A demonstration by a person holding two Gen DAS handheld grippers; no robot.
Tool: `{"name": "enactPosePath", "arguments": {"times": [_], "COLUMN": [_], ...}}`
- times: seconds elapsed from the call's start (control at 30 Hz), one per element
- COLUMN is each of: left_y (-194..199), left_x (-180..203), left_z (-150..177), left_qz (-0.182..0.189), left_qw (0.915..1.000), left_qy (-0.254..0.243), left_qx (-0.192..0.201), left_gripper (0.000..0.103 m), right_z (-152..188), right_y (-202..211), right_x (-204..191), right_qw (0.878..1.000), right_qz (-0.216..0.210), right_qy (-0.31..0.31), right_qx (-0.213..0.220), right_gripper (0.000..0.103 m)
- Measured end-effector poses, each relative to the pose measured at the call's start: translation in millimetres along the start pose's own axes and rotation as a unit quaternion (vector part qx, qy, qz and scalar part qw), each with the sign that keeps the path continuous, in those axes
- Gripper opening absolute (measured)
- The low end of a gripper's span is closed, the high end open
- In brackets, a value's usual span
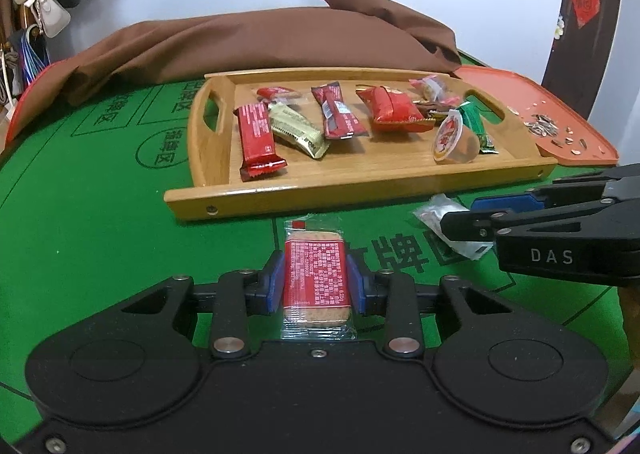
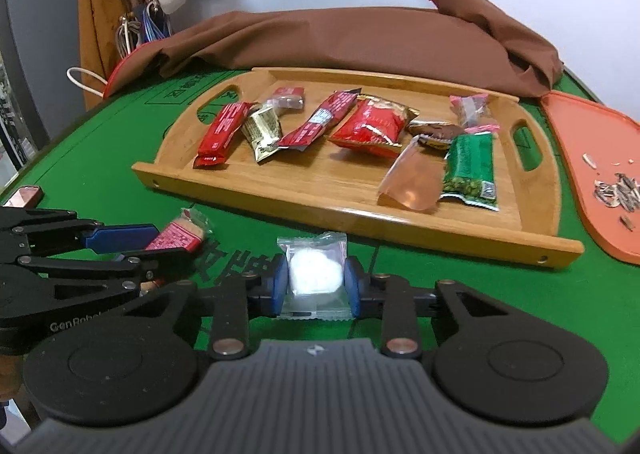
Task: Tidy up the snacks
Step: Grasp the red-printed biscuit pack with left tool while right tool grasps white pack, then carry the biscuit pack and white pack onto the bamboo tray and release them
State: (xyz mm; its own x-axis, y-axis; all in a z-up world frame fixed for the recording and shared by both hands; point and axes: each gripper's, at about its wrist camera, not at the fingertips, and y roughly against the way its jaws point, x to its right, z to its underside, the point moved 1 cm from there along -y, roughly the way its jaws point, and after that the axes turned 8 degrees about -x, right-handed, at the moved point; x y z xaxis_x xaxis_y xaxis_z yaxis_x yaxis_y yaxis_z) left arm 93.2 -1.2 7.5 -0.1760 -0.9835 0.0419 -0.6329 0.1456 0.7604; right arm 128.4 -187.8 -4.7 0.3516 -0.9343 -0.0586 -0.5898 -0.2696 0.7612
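Your left gripper (image 1: 316, 288) is clenched on the red-labelled biscuit (image 1: 316, 274); your right gripper (image 2: 316, 286) is clamped on the white candy packet (image 2: 314, 274). Both snacks sit on the green tabletop (image 1: 100, 234), just before the wooden tray's (image 1: 360, 189) near edge.

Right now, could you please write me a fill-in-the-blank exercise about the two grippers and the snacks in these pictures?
1. The left gripper is shut on a biscuit in a clear wrapper with a ____ label.
2. The right gripper is shut on a round ____ snack in a clear wrapper.
3. Most snacks lie in the ____ tray with cut-out handles.
4. Sunflower seeds lie on the ____ plastic tray.

Missing words: red; white; wooden; orange
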Motion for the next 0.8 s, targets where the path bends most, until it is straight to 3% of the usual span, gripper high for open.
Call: {"name": "enactPosePath", "arguments": {"times": [0.43,0.8], "left_y": [4.3,21.6], "left_x": [-0.5,-4.1], "left_z": [-1.6,-18.1], "left_qz": [-0.005,0.015], "left_qw": [1.0000,0.9995], "left_qy": [0.005,0.011], "left_qx": [0.003,0.026], "left_gripper": [0.031,0.031], "right_z": [6.4,-0.4], "right_y": [14.1,34.5], "right_x": [9.1,21.6], "right_qw": [1.000,0.999], "right_qz": [0.010,0.018], "right_qy": [-0.016,-0.032], "right_qx": [0.011,0.036], "right_gripper": [0.035,0.035]}}
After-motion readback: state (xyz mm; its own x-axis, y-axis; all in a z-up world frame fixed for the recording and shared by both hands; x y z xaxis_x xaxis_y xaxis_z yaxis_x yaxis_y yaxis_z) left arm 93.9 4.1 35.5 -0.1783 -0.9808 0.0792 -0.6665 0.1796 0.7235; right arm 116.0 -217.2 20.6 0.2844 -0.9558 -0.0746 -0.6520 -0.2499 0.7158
